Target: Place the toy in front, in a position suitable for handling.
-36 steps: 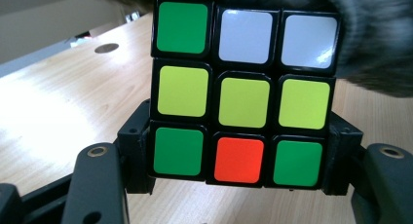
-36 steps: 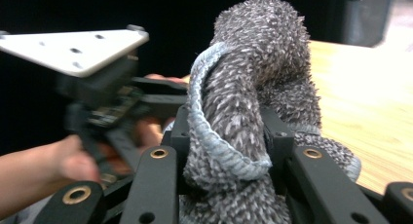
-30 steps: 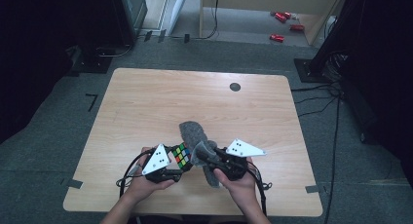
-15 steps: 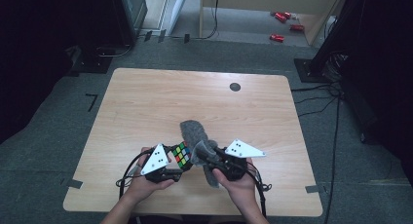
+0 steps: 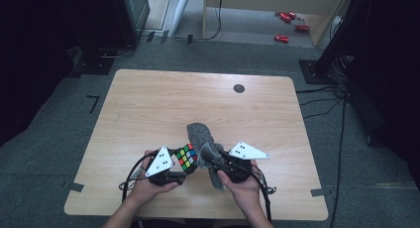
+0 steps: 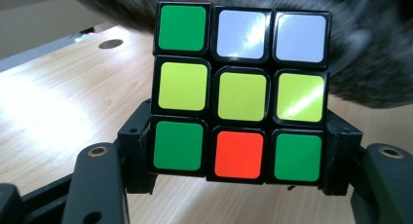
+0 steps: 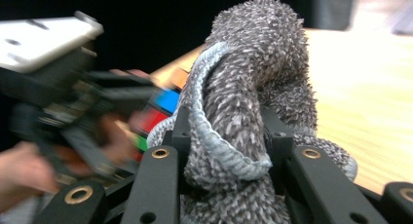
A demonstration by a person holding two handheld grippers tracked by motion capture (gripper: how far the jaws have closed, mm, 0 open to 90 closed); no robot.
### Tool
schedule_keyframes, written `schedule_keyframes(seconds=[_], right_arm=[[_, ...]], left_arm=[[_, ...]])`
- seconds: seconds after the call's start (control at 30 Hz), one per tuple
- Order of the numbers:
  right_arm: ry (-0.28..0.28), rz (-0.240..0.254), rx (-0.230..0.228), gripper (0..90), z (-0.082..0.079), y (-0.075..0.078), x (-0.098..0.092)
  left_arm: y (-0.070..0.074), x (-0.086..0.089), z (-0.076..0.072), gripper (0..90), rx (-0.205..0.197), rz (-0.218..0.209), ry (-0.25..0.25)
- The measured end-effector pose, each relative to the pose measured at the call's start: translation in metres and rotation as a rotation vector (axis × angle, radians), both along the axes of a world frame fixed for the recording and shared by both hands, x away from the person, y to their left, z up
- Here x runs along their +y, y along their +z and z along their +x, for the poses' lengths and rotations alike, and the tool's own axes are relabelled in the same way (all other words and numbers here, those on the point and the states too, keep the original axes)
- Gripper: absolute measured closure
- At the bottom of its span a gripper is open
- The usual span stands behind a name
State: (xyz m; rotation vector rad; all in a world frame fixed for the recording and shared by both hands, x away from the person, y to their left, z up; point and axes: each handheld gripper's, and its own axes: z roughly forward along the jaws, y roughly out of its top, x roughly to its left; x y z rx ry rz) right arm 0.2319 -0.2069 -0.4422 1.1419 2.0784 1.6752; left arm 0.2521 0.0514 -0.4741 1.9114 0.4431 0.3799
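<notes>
A colour cube (image 5: 186, 157) (image 6: 241, 92) is clamped between the black jaws of my left gripper (image 5: 184, 161) (image 6: 238, 156), just above the table's near edge; green, yellow, white and red stickers face its camera. My right gripper (image 5: 205, 157) (image 7: 226, 136) is shut on a bunched grey fluffy cloth (image 5: 204, 141) (image 7: 248, 87). The cloth rises from the jaws and drapes down past them. It is pressed against the cube's right side, and the two grippers point toward each other.
The wooden table (image 5: 163, 104) stretches away behind the hands, with a dark round hole (image 5: 239, 88) near its far edge. Cables trail from both grippers over the near edge. Red items (image 5: 282, 38) lie on the floor beyond.
The cloth and right gripper have shifted slightly against the cube. The left hand and cube stay in place.
</notes>
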Motion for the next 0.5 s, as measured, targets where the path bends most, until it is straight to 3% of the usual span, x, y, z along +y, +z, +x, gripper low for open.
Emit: schedule_keyframes(seconds=[0.07,0.13,0.2,0.23,0.3,0.37,0.5], right_arm=[[0.001,0.01,0.006,68.3,0.0,0.0,-0.001],[0.01,0.01,-0.019,68.3,-0.004,0.004,0.003],[0.053,0.03,-0.038,68.0,-0.009,0.01,0.01],[0.077,0.045,-0.048,68.0,-0.012,0.014,0.014],[0.076,0.023,-0.056,68.1,-0.014,0.016,0.016],[0.071,0.046,-0.035,68.3,-0.01,0.014,0.011],[0.006,0.047,0.026,68.7,0.0,0.003,-0.001]], left_arm=[[0.001,0.002,0.001,34.1,0.012,-0.023,-0.002],[0.001,0.003,0.002,34.2,0.015,-0.041,0.012],[-0.001,0.003,0.002,34.3,0.03,-0.058,0.016],[-0.001,0.001,0.001,34.4,0.03,-0.058,0.013],[-0.002,-0.001,-0.001,34.5,0.015,-0.047,0.022],[-0.001,-0.001,-0.002,34.5,0.005,-0.042,0.016],[-0.001,-0.002,-0.002,34.4,-0.004,-0.022,0.022]])
